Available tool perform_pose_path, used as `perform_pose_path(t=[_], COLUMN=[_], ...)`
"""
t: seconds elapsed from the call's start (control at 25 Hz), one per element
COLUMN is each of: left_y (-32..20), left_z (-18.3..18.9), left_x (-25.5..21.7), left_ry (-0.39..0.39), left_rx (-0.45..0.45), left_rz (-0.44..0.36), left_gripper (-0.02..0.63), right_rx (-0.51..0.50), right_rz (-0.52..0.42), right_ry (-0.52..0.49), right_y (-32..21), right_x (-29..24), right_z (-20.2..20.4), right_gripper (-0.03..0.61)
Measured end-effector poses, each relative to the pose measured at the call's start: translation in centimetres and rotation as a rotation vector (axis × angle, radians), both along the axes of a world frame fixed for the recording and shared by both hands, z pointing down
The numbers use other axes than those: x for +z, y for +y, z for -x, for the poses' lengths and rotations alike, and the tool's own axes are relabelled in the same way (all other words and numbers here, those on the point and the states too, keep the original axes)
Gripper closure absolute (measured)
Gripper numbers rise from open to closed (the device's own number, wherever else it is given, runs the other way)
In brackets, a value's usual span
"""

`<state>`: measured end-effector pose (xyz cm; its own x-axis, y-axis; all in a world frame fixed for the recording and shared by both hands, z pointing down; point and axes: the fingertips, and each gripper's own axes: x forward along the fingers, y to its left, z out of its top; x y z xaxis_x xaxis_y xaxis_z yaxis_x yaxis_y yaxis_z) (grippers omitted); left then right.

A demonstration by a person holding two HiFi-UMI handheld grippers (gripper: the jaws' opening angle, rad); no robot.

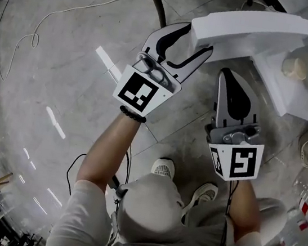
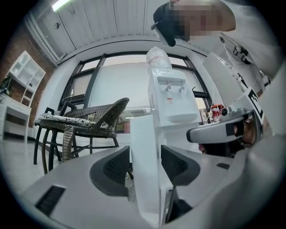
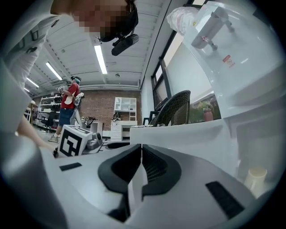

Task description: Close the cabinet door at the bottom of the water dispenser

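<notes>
The white cabinet door (image 1: 252, 28) stands open from the bottom of the water dispenser (image 2: 172, 103). In the head view my left gripper (image 1: 195, 40) is open at the door's free edge. In the left gripper view that door edge (image 2: 145, 134) stands upright between the two dark pads, with a thin gap on the right side. My right gripper (image 1: 228, 74) is shut with nothing in it and points along the door's inner face (image 3: 187, 138), close below it. A cream cup (image 1: 294, 67) sits inside the open cabinet.
A wicker chair (image 2: 85, 118) stands left of the dispenser by the window. White cables (image 1: 35, 35) trail over the tiled floor. Water bottles (image 1: 307, 209) stand at the right, close to the person's shoes (image 1: 163, 167). A person in red (image 3: 69, 105) stands far off.
</notes>
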<state>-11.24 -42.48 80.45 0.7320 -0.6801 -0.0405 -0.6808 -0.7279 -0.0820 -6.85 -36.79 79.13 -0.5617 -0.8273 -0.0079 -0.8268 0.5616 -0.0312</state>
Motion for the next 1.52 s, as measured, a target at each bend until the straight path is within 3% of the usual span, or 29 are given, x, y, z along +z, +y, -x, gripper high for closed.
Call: perform_pose_path(t=[0.28,0.56,1.16,1.52], left_y=[1.1,4.6,10.3,12.4], left_z=[-0.7,-2.6,-7.2,-9.6], left_x=[-0.1,0.1,0.8,0.8], left_ry=[0.038,0.049,0.004,0.018], left_rx=[-0.02,-0.073,-0.072,-0.057], left_rz=[-0.001,0.06,0.083,0.062], left_gripper=[0.425,0.433,0.436,0.43], right_rx=[0.049,0.171,0.303,0.295], right_rz=[0.01,0.023,0.097,0.096], right_ry=[0.011,0.075,0.058,0.059], right_y=[0.6,2.8,7.6,9.4], right_x=[1.4,4.5,9.3,10.5], right_z=[-2.1,-5.5,-11.9,-12.1], right_gripper=[0.56,0.56,0.56,0.56])
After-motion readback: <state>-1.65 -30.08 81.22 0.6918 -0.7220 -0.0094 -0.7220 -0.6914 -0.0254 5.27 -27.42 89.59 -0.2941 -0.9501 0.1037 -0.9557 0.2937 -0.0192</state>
